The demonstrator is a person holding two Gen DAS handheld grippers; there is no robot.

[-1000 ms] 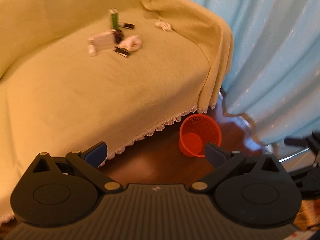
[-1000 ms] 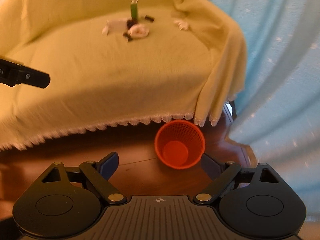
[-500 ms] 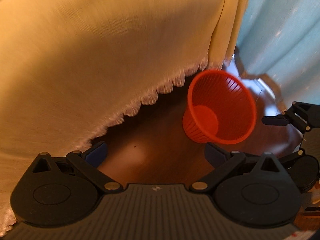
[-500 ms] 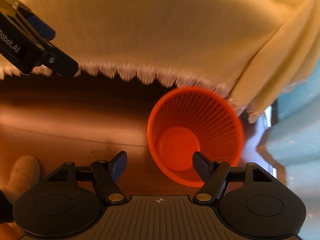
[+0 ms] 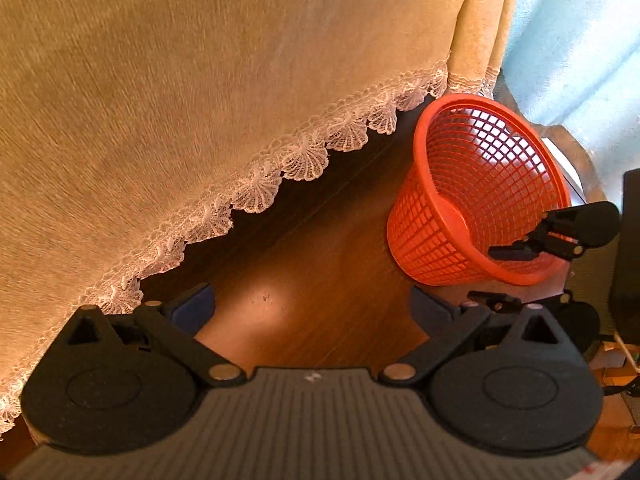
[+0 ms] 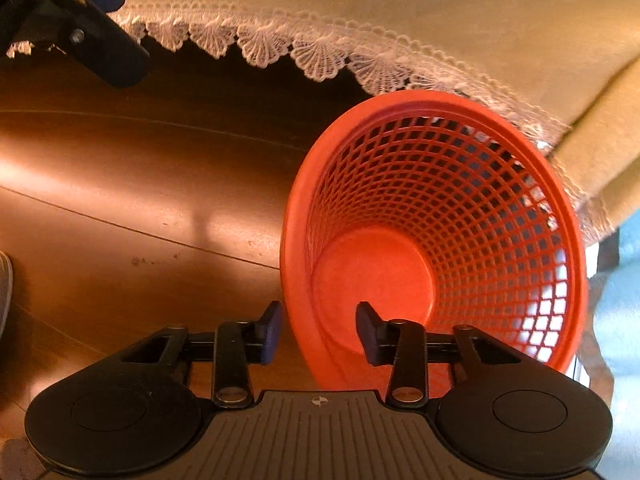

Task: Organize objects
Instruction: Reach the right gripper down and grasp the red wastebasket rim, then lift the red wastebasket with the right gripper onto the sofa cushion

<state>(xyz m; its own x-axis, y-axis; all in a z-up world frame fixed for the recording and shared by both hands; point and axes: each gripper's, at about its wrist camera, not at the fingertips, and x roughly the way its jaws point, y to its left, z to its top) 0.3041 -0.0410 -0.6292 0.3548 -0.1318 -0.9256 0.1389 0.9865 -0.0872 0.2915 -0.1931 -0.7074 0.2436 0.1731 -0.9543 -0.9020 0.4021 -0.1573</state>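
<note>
An orange mesh basket [image 5: 436, 224] stands on the wooden floor beside the sofa's hanging cover, empty inside. My right gripper [image 6: 318, 330] straddles the basket's [image 6: 440, 200] near rim, one finger outside and one inside, jaws partly closed with gaps still showing. In the left wrist view the right gripper [image 5: 500, 278] shows at the basket's right edge. My left gripper [image 5: 312, 308] is wide open over bare floor, left of the basket, holding nothing. One left fingertip [image 6: 104, 52] appears at the top left of the right wrist view.
The yellow sofa cover [image 5: 200, 100] with a white lace hem [image 6: 320, 56] hangs just behind the basket. A pale blue curtain [image 5: 580, 40] is at the right. Wooden floor [image 6: 120, 200] spreads to the left, with a shoe tip [image 6: 4, 280] at the edge.
Both grippers dropped from sofa level to the floor. The right gripper moved onto the basket's rim and its jaws narrowed around it. The left gripper stayed wide open.
</note>
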